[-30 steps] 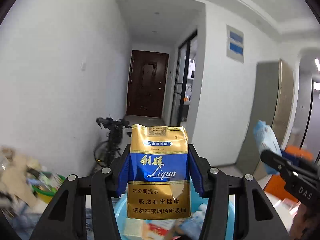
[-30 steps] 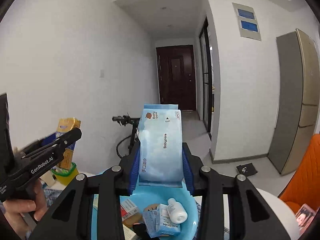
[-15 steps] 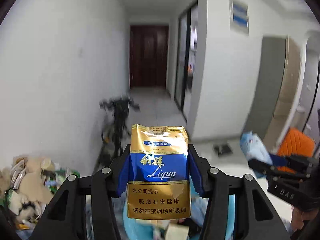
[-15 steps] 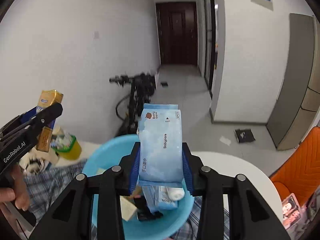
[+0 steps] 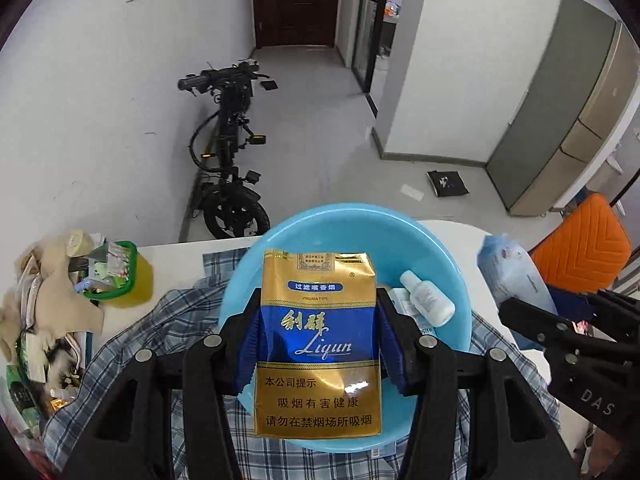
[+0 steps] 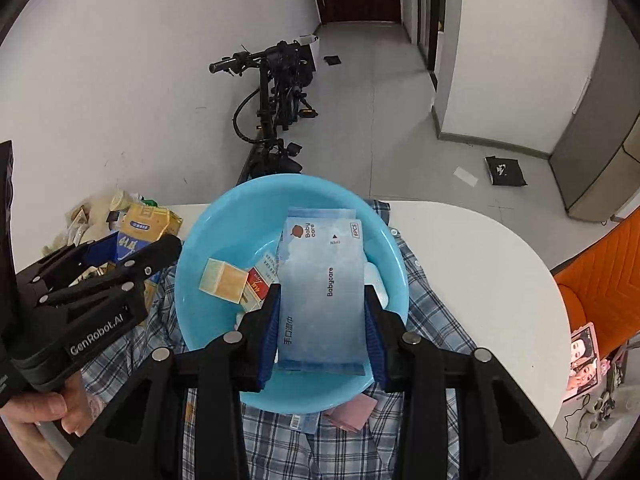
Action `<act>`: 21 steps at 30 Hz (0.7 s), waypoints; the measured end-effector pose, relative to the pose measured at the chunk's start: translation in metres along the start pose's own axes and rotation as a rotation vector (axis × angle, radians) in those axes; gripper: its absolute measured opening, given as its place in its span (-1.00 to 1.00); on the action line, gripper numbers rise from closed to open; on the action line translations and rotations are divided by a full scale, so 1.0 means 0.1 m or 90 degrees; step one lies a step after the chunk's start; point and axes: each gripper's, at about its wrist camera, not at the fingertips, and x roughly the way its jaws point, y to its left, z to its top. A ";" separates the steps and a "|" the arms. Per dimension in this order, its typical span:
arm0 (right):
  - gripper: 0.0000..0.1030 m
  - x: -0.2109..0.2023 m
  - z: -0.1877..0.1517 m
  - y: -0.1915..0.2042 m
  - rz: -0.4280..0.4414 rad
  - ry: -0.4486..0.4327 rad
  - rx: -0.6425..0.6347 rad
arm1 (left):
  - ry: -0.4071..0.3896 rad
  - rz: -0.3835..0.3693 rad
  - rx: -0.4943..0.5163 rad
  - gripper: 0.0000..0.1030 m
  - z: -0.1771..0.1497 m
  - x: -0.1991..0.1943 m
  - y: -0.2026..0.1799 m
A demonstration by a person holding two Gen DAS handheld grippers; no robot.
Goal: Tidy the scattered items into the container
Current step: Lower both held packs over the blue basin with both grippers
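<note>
Your left gripper [image 5: 318,344] has its jaws pinching the gold-and-blue cigarette pack [image 5: 318,336]; your right gripper [image 6: 322,316] has its jaws clamped on the Babycare wipes pack [image 6: 324,292]. The blue basin [image 6: 192,264] lies directly beyond both jaws, on the table [image 6: 472,264].

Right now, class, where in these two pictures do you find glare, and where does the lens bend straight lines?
Left wrist view: a bright glare spot on the cigarette pack, low on its gold band; door frame and walls bow outward. Right wrist view: no strong glare; table edge curves, corners go black.
</note>
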 end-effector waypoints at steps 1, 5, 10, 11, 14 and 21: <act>-0.29 0.02 -0.02 0.00 0.000 0.000 0.000 | 0.000 0.002 0.006 0.05 0.07 0.03 -0.05; -0.29 0.09 0.02 -0.01 0.023 -0.009 0.015 | -0.003 -0.013 -0.003 0.05 0.11 0.14 -0.10; -0.29 0.34 0.11 -0.05 0.031 -0.013 0.029 | -0.002 -0.034 0.000 0.05 0.14 0.36 -0.14; -0.29 0.42 0.11 -0.07 0.030 -0.004 0.032 | 0.000 -0.036 0.005 0.05 0.14 0.42 -0.16; -0.29 0.66 0.12 -0.14 0.025 0.018 0.037 | 0.013 -0.037 0.020 0.05 0.13 0.66 -0.20; -0.29 1.13 0.10 -0.35 0.031 0.058 0.058 | 0.065 -0.044 0.008 0.05 0.07 1.28 -0.20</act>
